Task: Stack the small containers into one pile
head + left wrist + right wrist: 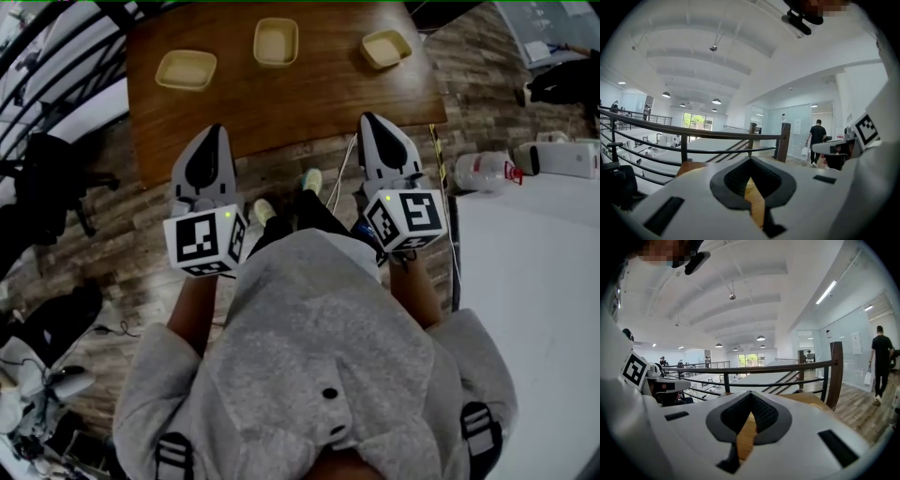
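You face a brown wooden table (281,108) from its near edge. Your left gripper (217,131) points over that near edge, left of the table's middle. Its jaws are closed together with nothing between them.

Three small beige containers sit open side up in a row along the table's far side, well apart from each other. The left container (186,69) is toward the table's far left. The middle container (276,41) is at the centre of the far edge. The right container (385,49) is toward the far right and turned at an angle.

Your right gripper (367,118) points over the table's near edge, right of its middle, with its jaws also closed and empty.
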{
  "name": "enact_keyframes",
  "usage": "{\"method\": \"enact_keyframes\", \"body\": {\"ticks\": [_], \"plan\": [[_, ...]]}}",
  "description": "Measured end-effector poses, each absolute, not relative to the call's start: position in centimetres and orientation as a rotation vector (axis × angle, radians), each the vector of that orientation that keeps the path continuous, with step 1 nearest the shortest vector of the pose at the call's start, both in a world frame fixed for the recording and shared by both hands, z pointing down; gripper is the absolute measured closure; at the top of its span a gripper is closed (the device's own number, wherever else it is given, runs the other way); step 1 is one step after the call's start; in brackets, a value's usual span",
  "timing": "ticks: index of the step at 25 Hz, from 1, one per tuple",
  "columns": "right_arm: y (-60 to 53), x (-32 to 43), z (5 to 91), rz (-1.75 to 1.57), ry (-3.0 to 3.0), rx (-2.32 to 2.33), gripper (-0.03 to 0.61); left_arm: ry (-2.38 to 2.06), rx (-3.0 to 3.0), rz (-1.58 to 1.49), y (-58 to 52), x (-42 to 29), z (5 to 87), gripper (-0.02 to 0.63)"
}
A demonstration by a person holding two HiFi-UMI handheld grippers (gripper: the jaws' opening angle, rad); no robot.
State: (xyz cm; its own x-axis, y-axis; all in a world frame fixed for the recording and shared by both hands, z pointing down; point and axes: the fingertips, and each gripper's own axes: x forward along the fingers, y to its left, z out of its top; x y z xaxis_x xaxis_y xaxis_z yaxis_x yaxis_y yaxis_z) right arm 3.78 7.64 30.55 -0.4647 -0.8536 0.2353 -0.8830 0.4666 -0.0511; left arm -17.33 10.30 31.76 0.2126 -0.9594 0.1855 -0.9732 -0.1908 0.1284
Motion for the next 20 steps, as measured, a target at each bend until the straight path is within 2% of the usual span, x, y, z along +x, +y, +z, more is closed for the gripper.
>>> {"method": "enact_keyframes", "body": {"ticks": [20], "plan": [[-3.6, 9.2, 31.4, 0.250, -2.577, 1.514, 0.569, -1.925, 2.220, 0.146, 1.2, -14.3, 31.4, 0.603]]}}
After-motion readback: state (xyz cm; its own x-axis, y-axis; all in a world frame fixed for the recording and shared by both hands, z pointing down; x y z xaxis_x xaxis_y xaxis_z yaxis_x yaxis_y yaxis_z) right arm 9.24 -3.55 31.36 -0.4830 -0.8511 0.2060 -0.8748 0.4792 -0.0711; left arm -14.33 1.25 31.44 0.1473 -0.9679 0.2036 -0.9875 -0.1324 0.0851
